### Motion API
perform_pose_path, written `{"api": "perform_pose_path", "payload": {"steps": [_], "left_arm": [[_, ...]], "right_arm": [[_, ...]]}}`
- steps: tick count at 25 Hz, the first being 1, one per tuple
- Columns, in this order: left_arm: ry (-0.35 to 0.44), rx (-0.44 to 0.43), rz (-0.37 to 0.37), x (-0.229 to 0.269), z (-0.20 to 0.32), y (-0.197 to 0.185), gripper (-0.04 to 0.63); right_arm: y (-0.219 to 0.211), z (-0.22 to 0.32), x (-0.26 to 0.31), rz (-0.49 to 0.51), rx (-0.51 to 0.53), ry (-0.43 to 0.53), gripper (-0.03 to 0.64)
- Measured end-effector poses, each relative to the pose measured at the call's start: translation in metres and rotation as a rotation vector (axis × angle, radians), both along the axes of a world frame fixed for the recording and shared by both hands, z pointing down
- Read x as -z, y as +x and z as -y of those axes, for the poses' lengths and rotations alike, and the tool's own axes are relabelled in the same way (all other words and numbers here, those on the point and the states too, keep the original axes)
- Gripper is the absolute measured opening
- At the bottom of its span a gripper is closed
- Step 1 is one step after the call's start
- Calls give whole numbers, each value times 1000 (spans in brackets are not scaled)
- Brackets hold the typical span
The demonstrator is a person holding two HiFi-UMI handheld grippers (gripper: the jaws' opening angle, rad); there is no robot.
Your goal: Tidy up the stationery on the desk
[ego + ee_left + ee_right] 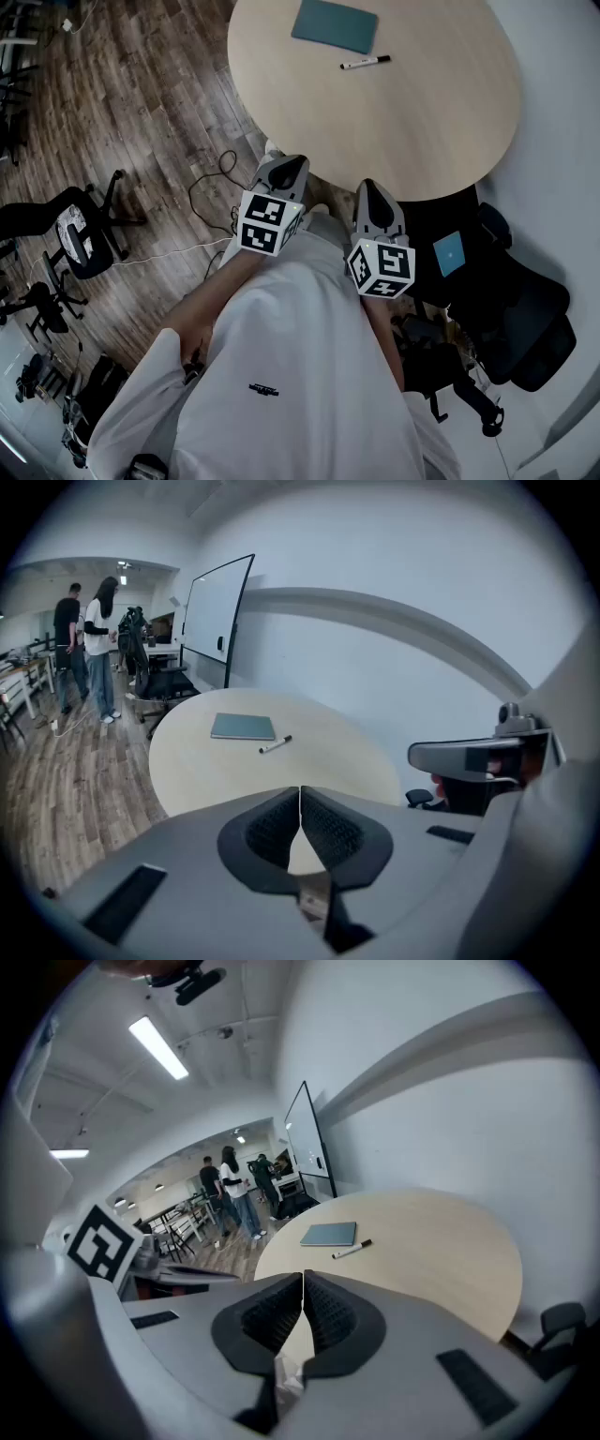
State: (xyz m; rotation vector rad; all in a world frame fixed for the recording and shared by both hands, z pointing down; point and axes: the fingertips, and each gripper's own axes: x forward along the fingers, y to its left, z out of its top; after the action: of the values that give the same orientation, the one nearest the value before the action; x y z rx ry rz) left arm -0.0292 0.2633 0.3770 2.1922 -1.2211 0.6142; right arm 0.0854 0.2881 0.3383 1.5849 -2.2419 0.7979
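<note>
Black ribbed pads point(277, 827) of your left gripper point(300, 799) are pressed together along one thin line, and nothing is between them. Your right gripper point(303, 1288) is clenched in the same way and is also empty. In the head view you hold both grippers in front of your body, side by side but apart, both tilted downward. Each one carries its cube with square markers point(269, 223) at the back. Their tips are close to the near edge of the round table point(422, 131), which has a light wooden top.

The stationery lies on the far part of this table, well apart from both grippers. It is a flat grey-green notebook point(335, 25) and a marker pen point(366, 63) with a white body and black ends. The pen lies just beside the notebook, on the side nearer to you, and does not touch it.

Around the table is a dark wooden floor point(141, 94) with some cables. A black office chair point(80, 239) stands at your left, and another dark chair point(525, 319) at your right. In the left gripper view a whiteboard point(217, 611) stands behind the table, and two people point(94, 639) stand further back in the room.
</note>
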Motion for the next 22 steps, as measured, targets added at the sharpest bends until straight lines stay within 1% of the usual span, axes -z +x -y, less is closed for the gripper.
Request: {"api": "perform_pose_path", "payload": {"steps": [2,4,9,12,15,16,19,22], "left_arm": [[-14,-36,18,12,-40,13,21],[-28,-56,18,21,-71,22,21],[-40,-55,8,24,-107,20,21],[-18,-52,10,26,-116,4,21],[-7,-27,4,30,-122,-21,21],[-3,-16,-6,33,-126,-29,21],[21,-11,-26,43,-124,-54,21],[72,-3,-64,60,-107,-86,21]], "right_arm": [[13,-33,1,25,-31,-29,34],[21,-60,3,31,-47,-46,34],[11,-96,6,27,-36,-41,34],[-1,-108,1,54,-64,-44,34],[-15,-117,-6,129,-98,-99,35],[-21,-119,-4,130,-93,-103,35],[-39,-114,8,75,-88,-77,34],[-68,-102,18,45,-101,-65,35]]}}
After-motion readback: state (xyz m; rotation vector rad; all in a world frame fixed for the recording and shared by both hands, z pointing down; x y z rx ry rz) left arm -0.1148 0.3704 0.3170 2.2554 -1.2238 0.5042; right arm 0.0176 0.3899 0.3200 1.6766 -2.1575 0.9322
